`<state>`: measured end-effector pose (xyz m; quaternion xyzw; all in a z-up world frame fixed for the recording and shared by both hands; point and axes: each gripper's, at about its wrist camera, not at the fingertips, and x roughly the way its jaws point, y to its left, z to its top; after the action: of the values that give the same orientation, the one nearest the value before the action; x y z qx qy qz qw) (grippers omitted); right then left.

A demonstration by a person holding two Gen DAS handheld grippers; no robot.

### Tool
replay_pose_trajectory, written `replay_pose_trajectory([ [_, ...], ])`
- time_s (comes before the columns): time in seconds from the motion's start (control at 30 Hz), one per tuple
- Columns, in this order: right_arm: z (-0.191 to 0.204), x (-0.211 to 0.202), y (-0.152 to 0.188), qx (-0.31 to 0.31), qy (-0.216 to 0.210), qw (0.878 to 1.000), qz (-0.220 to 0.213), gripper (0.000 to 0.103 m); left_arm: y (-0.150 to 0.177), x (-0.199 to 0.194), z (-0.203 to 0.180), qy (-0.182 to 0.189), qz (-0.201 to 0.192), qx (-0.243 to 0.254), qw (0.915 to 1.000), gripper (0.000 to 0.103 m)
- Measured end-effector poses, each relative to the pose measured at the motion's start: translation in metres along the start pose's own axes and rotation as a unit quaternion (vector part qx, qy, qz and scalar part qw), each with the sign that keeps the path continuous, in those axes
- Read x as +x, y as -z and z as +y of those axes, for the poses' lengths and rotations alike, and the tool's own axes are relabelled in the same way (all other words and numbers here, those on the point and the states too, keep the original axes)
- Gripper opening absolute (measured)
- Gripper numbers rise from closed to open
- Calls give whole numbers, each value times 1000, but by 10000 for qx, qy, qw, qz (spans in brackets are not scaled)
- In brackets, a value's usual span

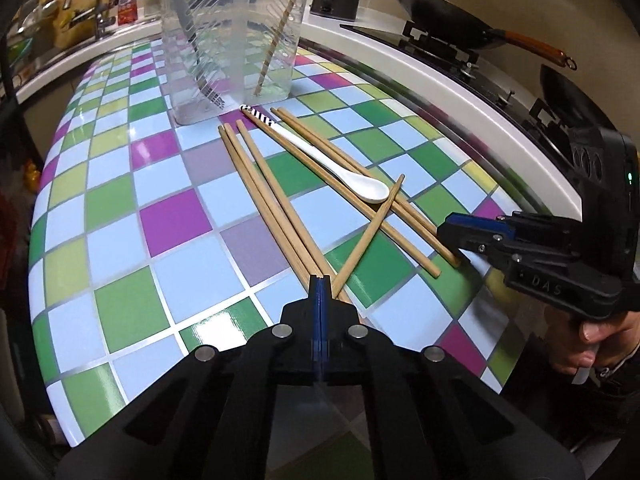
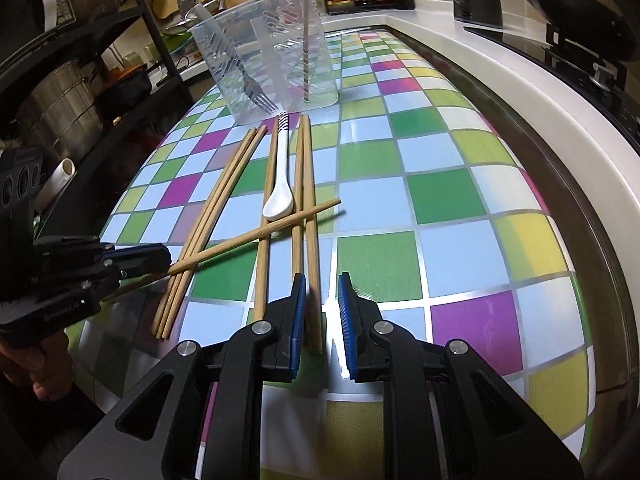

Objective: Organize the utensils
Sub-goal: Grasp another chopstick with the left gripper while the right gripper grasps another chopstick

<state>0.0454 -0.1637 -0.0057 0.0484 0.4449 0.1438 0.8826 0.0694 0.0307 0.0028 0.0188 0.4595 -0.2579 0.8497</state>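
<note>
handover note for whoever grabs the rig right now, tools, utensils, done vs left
Left tool: shut, tip at the near ends of the chopsticks; a grip is unclear.
Right tool: jaws apart, one chopstick end between them, not pinched.
Done: fork and one striped stick stand in the clear holder.
Left: seven chopsticks and the white spoon lie on the checkered counter, one chopstick crossing the others.

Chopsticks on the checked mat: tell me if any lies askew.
One does. A single chopstick lies crosswise over the others, its far end just beyond the white spoon bowl. The remaining chopsticks run roughly parallel toward the clear holder.
</note>
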Motion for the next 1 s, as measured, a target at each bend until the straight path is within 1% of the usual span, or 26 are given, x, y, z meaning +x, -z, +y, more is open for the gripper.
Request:
replay_pose_trajectory([
  [0.07, 4, 0, 0, -119, 30, 9999, 3, 18, -1, 1, 2, 56, 15, -34, 10000, 0],
  [0.13, 7, 2, -1, -182, 0, 9998, 61, 19, -1, 1, 0, 0, -22, 9, 10000, 0],
  [0.23, 12, 1, -1, -337, 128, 9993, 28, 19, -2, 0, -7, 88, -91, 109, 9999, 1],
  [0.27, 13, 2, -1, -365, 155, 9992, 23, 19, -2, 0, -9, 76, -94, 165, 9998, 2],
  [0.33, 10, 1, -1, -307, 130, 9994, 24, 19, -2, 3, -13, -3, -67, 280, 9996, 11],
  [0.4, 7, 1, -1, -221, 119, 9997, 37, 18, -1, 9, -16, -167, -22, 368, 9992, 14],
  [0.43, 6, 2, 0, -212, 185, 9996, 73, 17, -1, 11, -17, -195, -6, 401, 9990, 14],
  [0.47, 5, 2, 0, -234, 218, 9995, 66, 14, -1, 11, -18, -196, -22, 428, 9989, 15],
  [0.6, 6, 2, 2, -339, 267, 9990, 67, 14, -1, 12, -23, -258, -19, 592, 9979, 15],
  [0.7, 11, 2, 3, -488, 411, 9979, 63, 14, -1, 13, -29, -341, -11, 797, 9962, 12],
  [0.77, 13, 2, 3, -579, 520, 9970, 51, 5, -1, 12, -32, -245, 5, 857, 9960, 10],
  [0.83, 10, 1, 4, -481, 562, 9973, 30, 5, 0, 12, -36, -127, 3, 906, 9958, 8],
  [0.9, 5, -2, 5, -360, 725, 9967, -30, 5, 0, 9, -38, 13, -41, 923, 9957, 7],
  [1.0, -5, -5, 5, -129, 911, 9957, -90, 5, -2, 1, -39, 294, -207, 838, 9958, 6],
])
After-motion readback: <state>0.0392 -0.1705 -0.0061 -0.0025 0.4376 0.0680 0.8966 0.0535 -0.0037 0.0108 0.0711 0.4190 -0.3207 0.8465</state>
